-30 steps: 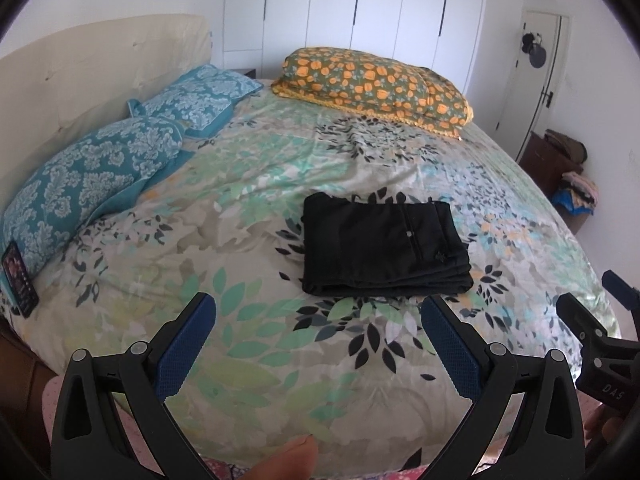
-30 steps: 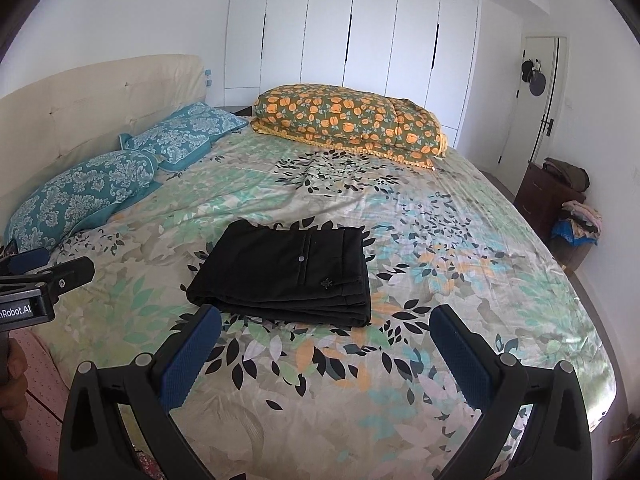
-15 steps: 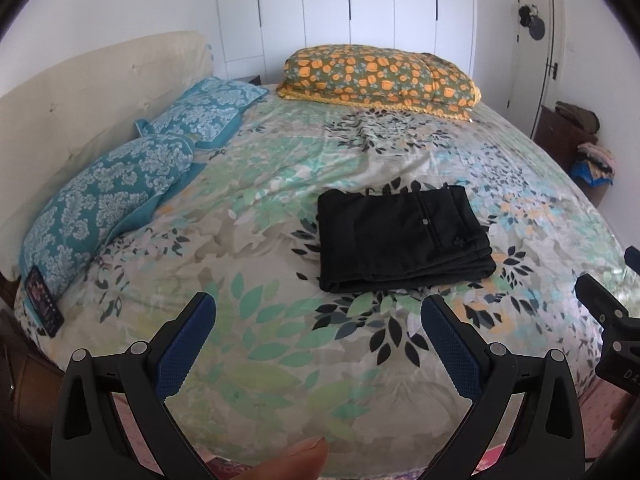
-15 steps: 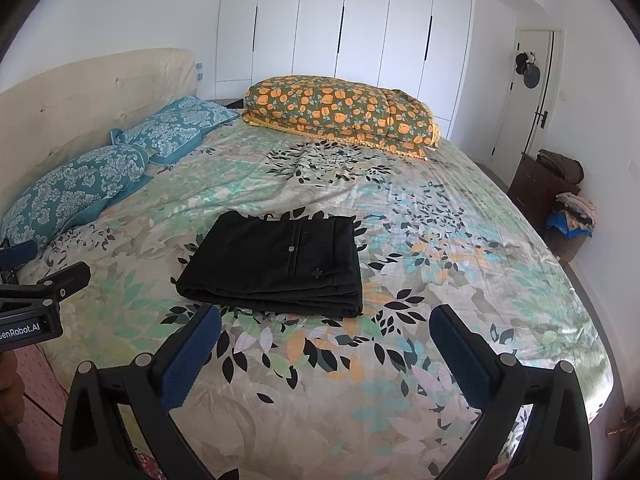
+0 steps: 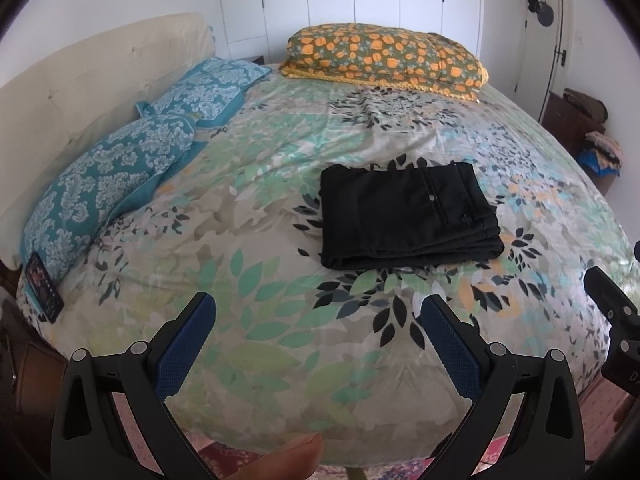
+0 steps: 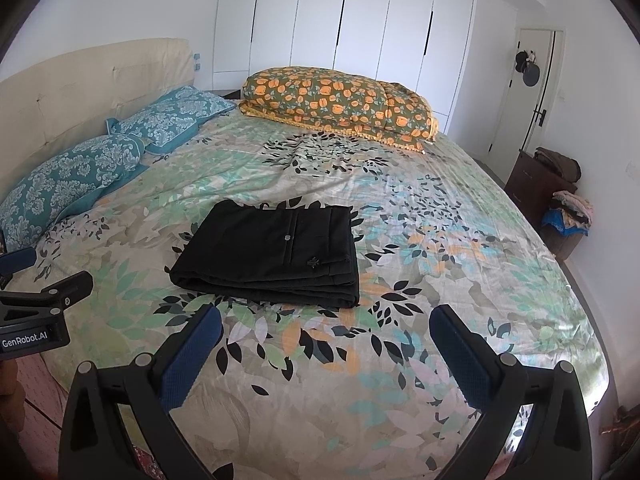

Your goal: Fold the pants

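Both jaws stand released, blue-padded fingers spread wide with nothing between them. From the left wrist view, the left gripper (image 5: 318, 320) hangs over the near edge of the leaf-printed bedspread (image 5: 248, 240), with the folded black pants (image 5: 404, 216) at about one o'clock, well apart from its fingertips. From the right wrist view, the right gripper (image 6: 326, 330) sits low, the pants (image 6: 272, 256) at eleven o'clock, flat on the bedspread (image 6: 420, 280). Two teal damask pillows (image 6: 120, 148) lie at ten o'clock against the cream padded headboard (image 6: 96, 76); an orange-flowered folded quilt (image 6: 340, 102) lies at twelve.
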`<state>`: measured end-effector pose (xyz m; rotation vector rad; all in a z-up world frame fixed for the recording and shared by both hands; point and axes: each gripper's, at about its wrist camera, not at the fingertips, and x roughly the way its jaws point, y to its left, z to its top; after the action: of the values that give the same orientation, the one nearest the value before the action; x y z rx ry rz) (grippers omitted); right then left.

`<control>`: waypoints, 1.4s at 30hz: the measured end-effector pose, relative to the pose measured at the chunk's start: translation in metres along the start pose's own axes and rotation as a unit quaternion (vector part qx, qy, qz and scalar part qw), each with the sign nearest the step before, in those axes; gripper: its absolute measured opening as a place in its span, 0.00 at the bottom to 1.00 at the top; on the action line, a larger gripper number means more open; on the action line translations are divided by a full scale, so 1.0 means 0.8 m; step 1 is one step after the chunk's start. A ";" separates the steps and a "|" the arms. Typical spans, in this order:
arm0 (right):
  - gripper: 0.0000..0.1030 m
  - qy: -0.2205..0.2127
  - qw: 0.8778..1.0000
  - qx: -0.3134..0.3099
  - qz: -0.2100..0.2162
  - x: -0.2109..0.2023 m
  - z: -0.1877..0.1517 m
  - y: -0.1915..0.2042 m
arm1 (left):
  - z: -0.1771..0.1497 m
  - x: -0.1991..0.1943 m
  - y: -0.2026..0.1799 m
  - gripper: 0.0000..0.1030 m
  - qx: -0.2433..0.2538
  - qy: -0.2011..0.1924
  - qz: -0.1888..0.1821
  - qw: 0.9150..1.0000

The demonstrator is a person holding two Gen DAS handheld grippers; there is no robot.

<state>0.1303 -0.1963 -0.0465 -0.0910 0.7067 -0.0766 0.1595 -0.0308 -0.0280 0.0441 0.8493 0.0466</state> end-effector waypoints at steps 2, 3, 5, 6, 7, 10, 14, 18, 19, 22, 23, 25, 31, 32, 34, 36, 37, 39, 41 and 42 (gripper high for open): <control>1.00 -0.002 1.000 -0.002 -0.001 -0.001 0.000 0.002 | -0.001 0.001 -0.001 1.00 0.001 0.002 0.002 1.000; 1.00 -0.003 1.000 -0.004 -0.002 -0.002 0.000 0.003 | -0.002 0.002 -0.001 1.00 0.001 0.002 0.001 1.000; 1.00 -0.005 1.000 -0.007 -0.003 -0.002 0.000 0.004 | -0.002 0.002 -0.002 1.00 0.001 0.002 0.001 1.000; 1.00 -0.005 1.000 -0.008 -0.003 -0.002 0.001 0.005 | -0.003 0.002 -0.003 0.99 0.000 0.003 0.000 1.000; 1.00 -0.006 1.000 -0.008 -0.003 -0.002 0.001 0.005 | -0.003 0.002 -0.003 0.99 0.000 0.004 0.002 1.000; 1.00 -0.004 1.000 -0.010 -0.004 -0.002 0.001 0.006 | -0.004 0.004 -0.006 0.99 -0.002 0.010 -0.003 1.000; 1.00 -0.001 1.000 -0.012 -0.006 0.000 0.000 0.006 | -0.005 0.007 -0.007 0.99 -0.008 0.020 -0.006 1.000; 1.00 0.002 1.000 -0.013 -0.006 0.003 -0.002 0.006 | -0.005 0.007 -0.007 0.99 -0.005 0.020 -0.004 1.000; 1.00 0.003 1.000 -0.014 -0.006 0.004 -0.002 0.006 | -0.004 0.007 -0.008 0.99 -0.004 0.021 -0.006 1.000; 1.00 0.007 1.000 -0.016 -0.005 0.007 -0.003 0.006 | -0.004 0.007 -0.009 0.99 -0.003 0.019 -0.003 1.000; 1.00 0.007 1.000 -0.016 -0.005 0.007 -0.003 0.007 | -0.004 0.007 -0.009 0.99 -0.002 0.018 -0.003 1.000; 1.00 0.008 1.000 -0.017 -0.005 0.008 -0.004 0.007 | -0.003 0.007 -0.011 0.99 0.002 0.017 -0.004 1.000; 1.00 0.010 1.000 -0.017 -0.007 0.010 -0.005 0.006 | -0.004 0.008 -0.013 0.99 0.006 0.018 -0.005 1.000; 1.00 0.011 1.000 -0.017 -0.007 0.011 -0.005 0.006 | -0.004 0.008 -0.013 0.99 0.006 0.018 -0.006 1.000; 1.00 0.012 1.000 -0.017 -0.008 0.012 -0.006 0.006 | -0.005 0.009 -0.013 0.99 0.005 0.019 -0.006 1.000; 1.00 0.012 1.000 -0.017 -0.008 0.013 -0.006 0.006 | -0.005 0.009 -0.013 0.99 0.006 0.020 -0.008 1.000; 1.00 0.012 1.000 -0.017 -0.008 0.013 -0.006 0.006 | -0.005 0.010 -0.013 0.99 0.006 0.020 -0.008 1.000; 1.00 0.012 1.000 -0.017 -0.008 0.012 -0.006 0.006 | -0.006 0.010 -0.014 0.99 0.007 0.021 -0.009 1.000; 1.00 0.012 1.000 -0.017 -0.008 0.012 -0.006 0.007 | -0.005 0.010 -0.014 0.99 0.006 0.020 -0.009 1.000; 1.00 0.012 1.000 -0.017 -0.008 0.013 -0.006 0.006 | -0.006 0.010 -0.014 0.99 0.006 0.020 -0.009 1.000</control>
<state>0.1351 -0.1926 -0.0574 -0.1282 0.7319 -0.0816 0.1617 -0.0416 -0.0381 0.0475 0.8907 0.0258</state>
